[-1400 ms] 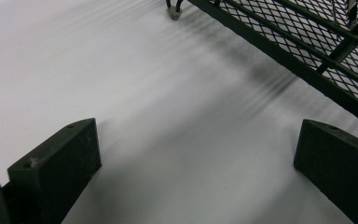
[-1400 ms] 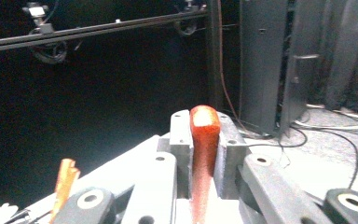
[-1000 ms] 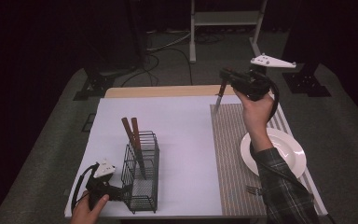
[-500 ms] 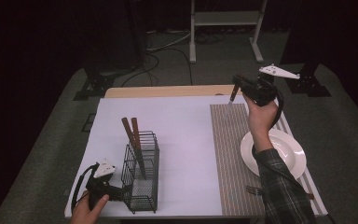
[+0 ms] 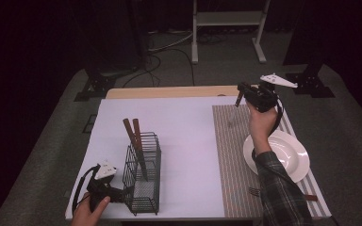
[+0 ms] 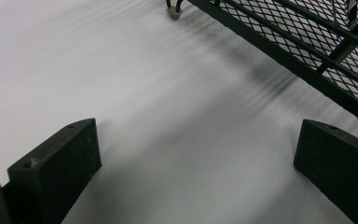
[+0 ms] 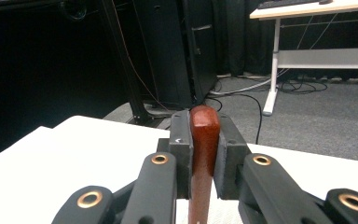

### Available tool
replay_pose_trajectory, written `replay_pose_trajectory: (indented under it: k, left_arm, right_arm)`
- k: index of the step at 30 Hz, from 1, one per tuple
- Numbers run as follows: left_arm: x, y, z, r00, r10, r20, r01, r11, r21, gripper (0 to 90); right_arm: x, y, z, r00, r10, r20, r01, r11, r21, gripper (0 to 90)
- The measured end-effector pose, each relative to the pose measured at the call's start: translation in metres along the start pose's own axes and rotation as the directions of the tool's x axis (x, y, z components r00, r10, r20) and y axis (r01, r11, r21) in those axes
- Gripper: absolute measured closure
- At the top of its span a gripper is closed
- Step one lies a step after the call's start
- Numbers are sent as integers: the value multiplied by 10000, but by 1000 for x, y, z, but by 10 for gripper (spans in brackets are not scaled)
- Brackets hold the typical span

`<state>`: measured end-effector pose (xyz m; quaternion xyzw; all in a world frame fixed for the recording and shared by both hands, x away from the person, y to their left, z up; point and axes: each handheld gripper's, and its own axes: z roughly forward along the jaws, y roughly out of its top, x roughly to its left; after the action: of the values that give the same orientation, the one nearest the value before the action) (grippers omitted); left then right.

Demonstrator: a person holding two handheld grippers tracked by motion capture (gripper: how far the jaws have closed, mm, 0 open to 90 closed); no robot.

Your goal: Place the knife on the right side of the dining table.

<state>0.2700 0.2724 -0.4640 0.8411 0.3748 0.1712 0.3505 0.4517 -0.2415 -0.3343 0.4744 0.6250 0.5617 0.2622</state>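
Utensil (image 7: 204, 140), wooden-handled, stiff and light, clamped by right gripper (image 7: 204, 154) at handle end, above the striped placemat (image 5: 231, 141); best gripped mid-handle.

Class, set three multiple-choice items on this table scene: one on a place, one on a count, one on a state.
1. Where does the round white plate lie?
A on the striped placemat
B in the black wire caddy
C on the floor

2. How many brown wooden handles stand up from the caddy?
A none
B two
C five

3. How is the right gripper?
A wide open
B shut on a red-brown wooden handle
C lying on the plate

Key: 1 A, the plate rests on the mat's right part; 2 B, two show side by side; 3 B, both pads press it.
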Motion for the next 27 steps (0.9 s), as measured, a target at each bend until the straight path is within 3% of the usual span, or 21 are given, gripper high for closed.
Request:
replay_pose_trajectory:
  k: [12, 27]
  left_arm:
    - [0, 0, 0, 10000, 5, 4, -5, 10000, 0, 0]
    - [0, 0, 0, 10000, 0, 6, 0, 10000, 0, 0]
  right_arm:
    - [-5, -12, 5, 9994, 341, 78, -341, 9994, 20, 796]
    - [-21, -18, -12, 9981, 297, 531, -300, 9995, 52, 758]
